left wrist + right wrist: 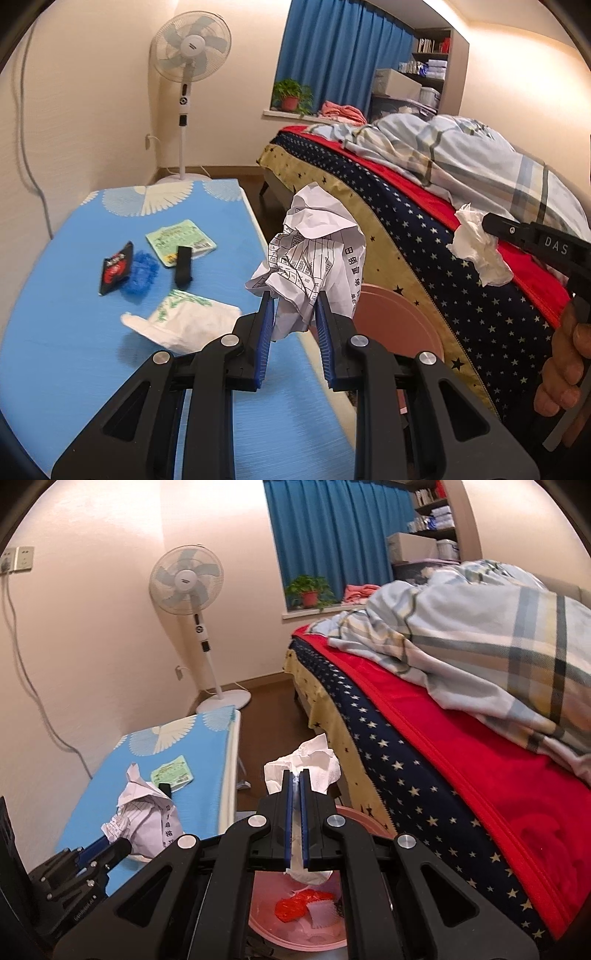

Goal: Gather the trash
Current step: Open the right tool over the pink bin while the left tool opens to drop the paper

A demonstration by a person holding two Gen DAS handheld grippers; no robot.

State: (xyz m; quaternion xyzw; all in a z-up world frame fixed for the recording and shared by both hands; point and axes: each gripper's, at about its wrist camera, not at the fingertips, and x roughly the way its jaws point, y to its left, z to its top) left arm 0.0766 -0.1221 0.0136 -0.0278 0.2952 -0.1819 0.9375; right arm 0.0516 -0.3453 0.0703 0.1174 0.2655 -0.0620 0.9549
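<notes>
My left gripper (pixel 293 295) is shut on a crumpled printed paper (pixel 314 251), held over the right edge of the blue table (pixel 74 350). The same crumpled paper (pixel 147 823) and the left gripper (pixel 110 843) show at lower left in the right wrist view. My right gripper (pixel 296 773) is shut on a white tissue (pixel 310 764), directly above a pink bin (pixel 266 919) that holds red and white scraps. In the left wrist view the tissue (pixel 476 251) hangs from the right gripper (pixel 485 223) beside the bed, and the pink bin (pixel 399 325) sits below.
On the table lie a white wrapper (pixel 184 325), a green packet (pixel 181 242), a black clip (pixel 183 266), a blue fluffy scrap (pixel 140 277) and a black-red packet (pixel 116 267). A bed (pixel 461 775) with a starred cover stands right. A fan (pixel 188 74) stands behind.
</notes>
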